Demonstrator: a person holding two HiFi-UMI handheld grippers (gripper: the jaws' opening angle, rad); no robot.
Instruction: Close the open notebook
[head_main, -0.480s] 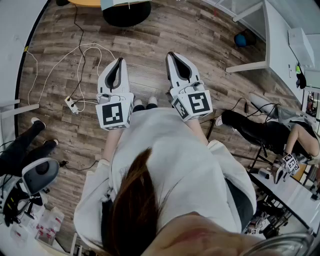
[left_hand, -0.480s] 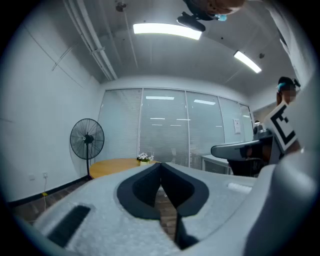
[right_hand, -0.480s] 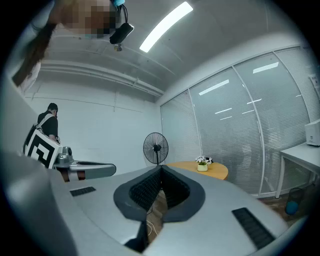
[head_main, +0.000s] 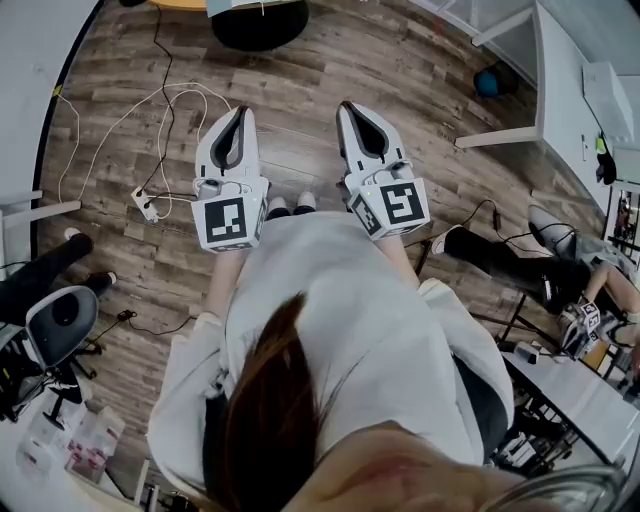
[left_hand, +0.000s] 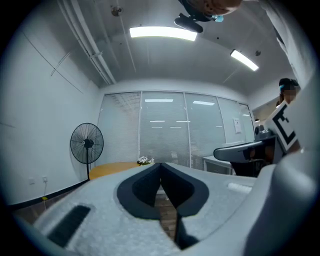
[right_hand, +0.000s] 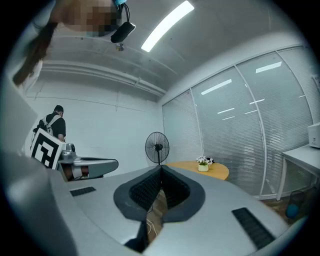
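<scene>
Two grippers are pointing level and side by side in front of the person, above a wooden floor. The left gripper and the right gripper are both showing their jaws pressed together at the tips, with nothing between them; each gripper's own view is making that plain. Only the head view is showing the white cable looping to a power strip and a seated person off to the right. Only the gripper views are showing the standing fan, the yellow table with a small flower pot, and the wall of blinds behind. The notebook is not appearing in any view.
</scene>
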